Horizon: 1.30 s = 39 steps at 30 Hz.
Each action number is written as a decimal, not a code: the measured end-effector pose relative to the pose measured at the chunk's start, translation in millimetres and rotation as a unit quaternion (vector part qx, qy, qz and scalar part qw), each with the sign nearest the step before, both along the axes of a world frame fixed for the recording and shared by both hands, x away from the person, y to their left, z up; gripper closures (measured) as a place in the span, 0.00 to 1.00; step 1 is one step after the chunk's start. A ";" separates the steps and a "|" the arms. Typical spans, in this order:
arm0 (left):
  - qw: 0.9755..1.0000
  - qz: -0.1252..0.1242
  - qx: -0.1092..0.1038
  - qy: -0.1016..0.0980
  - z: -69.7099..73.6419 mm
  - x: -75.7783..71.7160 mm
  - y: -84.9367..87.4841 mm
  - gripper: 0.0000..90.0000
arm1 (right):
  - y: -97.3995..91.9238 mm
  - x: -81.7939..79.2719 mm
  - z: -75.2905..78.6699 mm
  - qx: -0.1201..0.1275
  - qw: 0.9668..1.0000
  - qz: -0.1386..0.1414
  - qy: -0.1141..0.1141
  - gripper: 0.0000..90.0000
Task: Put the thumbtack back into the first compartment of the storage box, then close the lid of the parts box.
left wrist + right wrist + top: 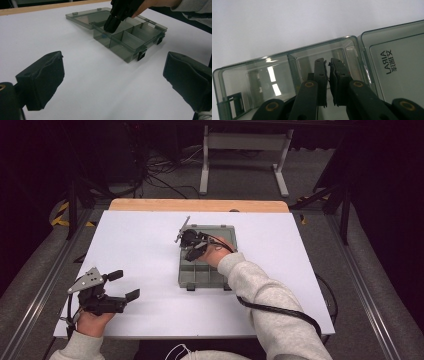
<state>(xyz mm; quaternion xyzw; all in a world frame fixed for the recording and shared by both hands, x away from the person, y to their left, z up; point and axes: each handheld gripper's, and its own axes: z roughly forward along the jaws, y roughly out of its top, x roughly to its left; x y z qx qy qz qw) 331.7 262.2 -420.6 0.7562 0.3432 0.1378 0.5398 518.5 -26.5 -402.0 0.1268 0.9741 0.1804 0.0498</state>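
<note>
One grey translucent organiser box (206, 265) lay open near the middle of the white table (140, 245), its single lid (215, 231) folded back flat on the far side. The left gripper view showed the tray divided into several compartments, at least five of them countable there, and two black latches (142, 54) on its near wall; the far cells were hidden behind the other tool, so the full count could not be told. Two grippers were in use, one in each hand. The right gripper (192, 251) pointed down into a compartment in the row next to the lid hinge, beside one partition. In its own view its two jaws stood almost together, with only a thin gap between the pads (321, 75); a tiny dark-blue speck sat at the tips, too small to identify, so whether anything was pinched could not be told. The lid (397, 65) in that view carried one printed label. The left gripper (122, 285) rested near the table's front-left corner, well apart from the box, its two jaws spread wide with nothing between them but bare tabletop. One black cable (280, 310) trailed from the right sleeve across the table.
</note>
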 end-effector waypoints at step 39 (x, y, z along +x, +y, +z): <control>0.999 -0.012 0.021 0.043 10.4 39.9 -24.5 0.41 | -102.6 -44.1 45.2 0.152 0.986 -0.055 -0.041 0.78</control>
